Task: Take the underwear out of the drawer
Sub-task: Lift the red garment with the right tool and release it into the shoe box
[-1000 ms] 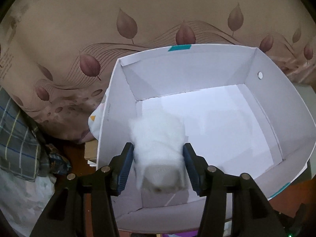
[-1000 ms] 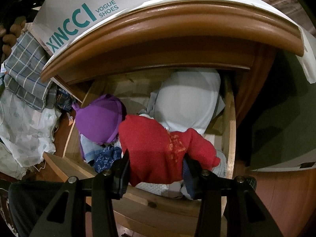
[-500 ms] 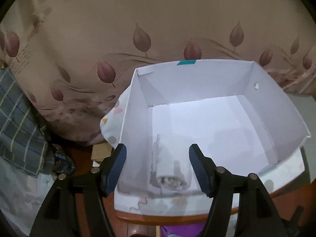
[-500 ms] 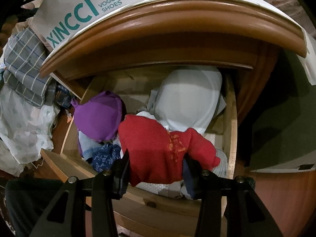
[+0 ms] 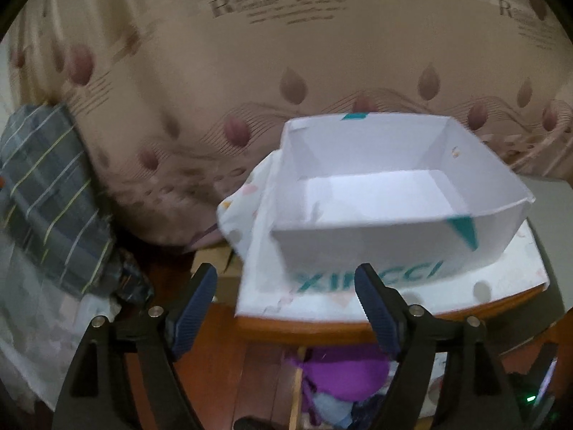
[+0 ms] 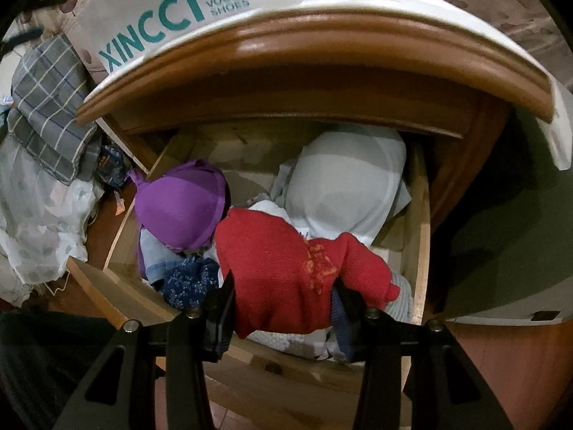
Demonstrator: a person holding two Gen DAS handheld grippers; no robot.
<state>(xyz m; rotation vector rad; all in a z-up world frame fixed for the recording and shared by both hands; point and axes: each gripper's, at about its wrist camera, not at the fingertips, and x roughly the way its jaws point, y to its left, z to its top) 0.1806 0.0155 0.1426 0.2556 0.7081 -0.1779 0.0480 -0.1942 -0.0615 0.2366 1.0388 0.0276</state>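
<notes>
The drawer (image 6: 417, 236) stood pulled out under the curved wooden top of the nightstand (image 6: 322, 50), and I take everything else from it. Above it, on that top, sat the white shoe box (image 5: 376, 240) with teal lettering.

Inside the drawer the largest piece was a pale grey-white garment (image 6: 343, 186) at the back right. In front of it, toward the drawer's front edge, lay the red knit piece (image 6: 286, 272), thick and loosely woven; I judged it light, soft and floppy, likely to stretch and trail instead of lifting as one shape, and apt to snag its neighbours. At the back left lay a purple bra (image 6: 182, 208), its cups firmer, and below it a small dark blue floral piece (image 6: 189, 279).

My right gripper (image 6: 283, 308) was partly closed, its pads pressing into the red knit from both sides near the front edge. A pinch on a bunched fold seemed to me the right hold, deep enough that the weave would not slip.

My left gripper (image 5: 286, 308) hung above and in front of the shoe box, empty. Its jaws had just been opening and stood wide apart with nothing between them.
</notes>
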